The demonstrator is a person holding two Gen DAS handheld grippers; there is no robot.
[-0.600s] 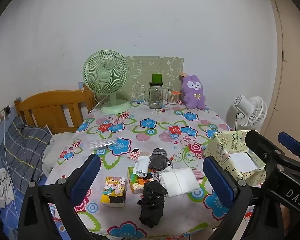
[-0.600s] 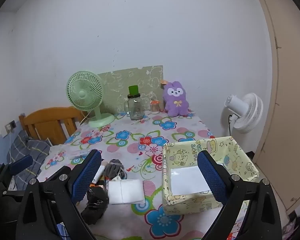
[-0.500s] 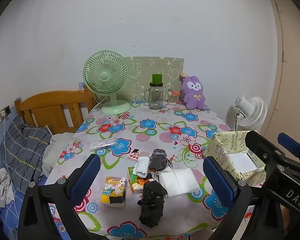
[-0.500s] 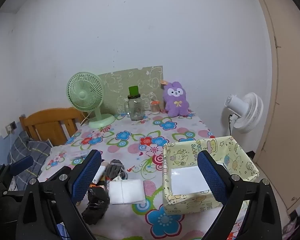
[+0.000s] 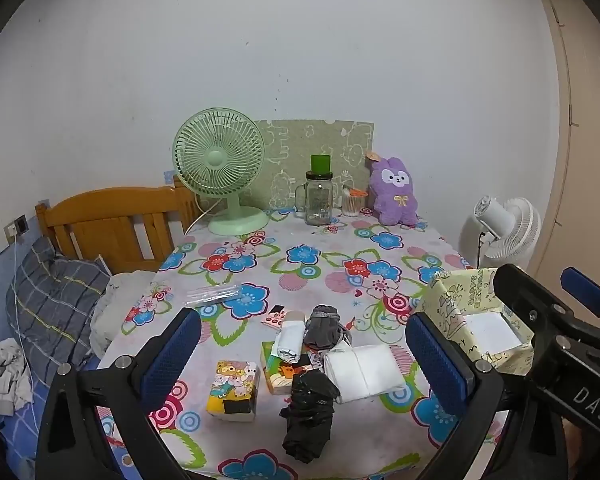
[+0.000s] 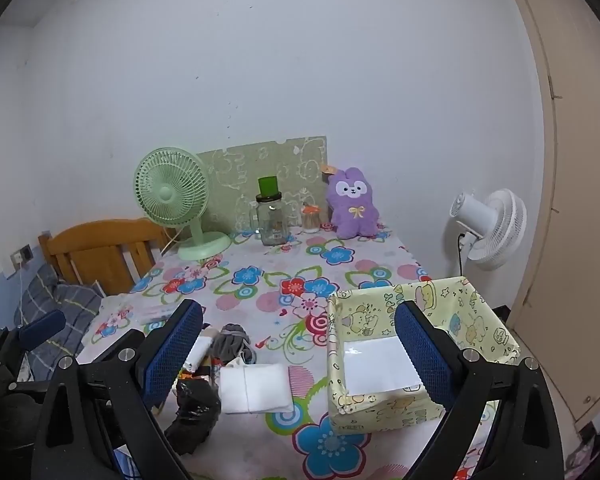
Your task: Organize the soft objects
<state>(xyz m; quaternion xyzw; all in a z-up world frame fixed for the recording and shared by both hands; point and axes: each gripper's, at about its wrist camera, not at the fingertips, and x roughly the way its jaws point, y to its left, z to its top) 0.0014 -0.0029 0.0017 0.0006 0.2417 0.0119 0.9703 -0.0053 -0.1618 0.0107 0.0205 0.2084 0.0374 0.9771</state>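
Soft items lie near the front of the floral table: a folded white cloth (image 5: pixel 365 372) (image 6: pixel 256 388), a black bundle (image 5: pixel 310 414) (image 6: pixel 194 410), a grey rolled sock (image 5: pixel 324 330) (image 6: pixel 232 342) and a white roll (image 5: pixel 291 340). A yellow cartoon box (image 5: pixel 476 320) (image 6: pixel 416 356) stands open at the front right, a white sheet on its floor. My left gripper (image 5: pixel 304 354) is open and empty above the pile. My right gripper (image 6: pixel 300 356) is open and empty, between cloth and box.
Two small cartoon packets (image 5: pixel 232 392) (image 5: pixel 278 368) and a clear packet (image 5: pixel 214 294) lie by the pile. At the back stand a green fan (image 5: pixel 220 168), a glass jar (image 5: pixel 318 200) and a purple plush (image 5: pixel 394 192). A white fan (image 6: pixel 488 228) stands right, a wooden headboard (image 5: pixel 112 220) left.
Both grippers have drifted very slightly; the view is almost the same. Nothing on the table has moved.
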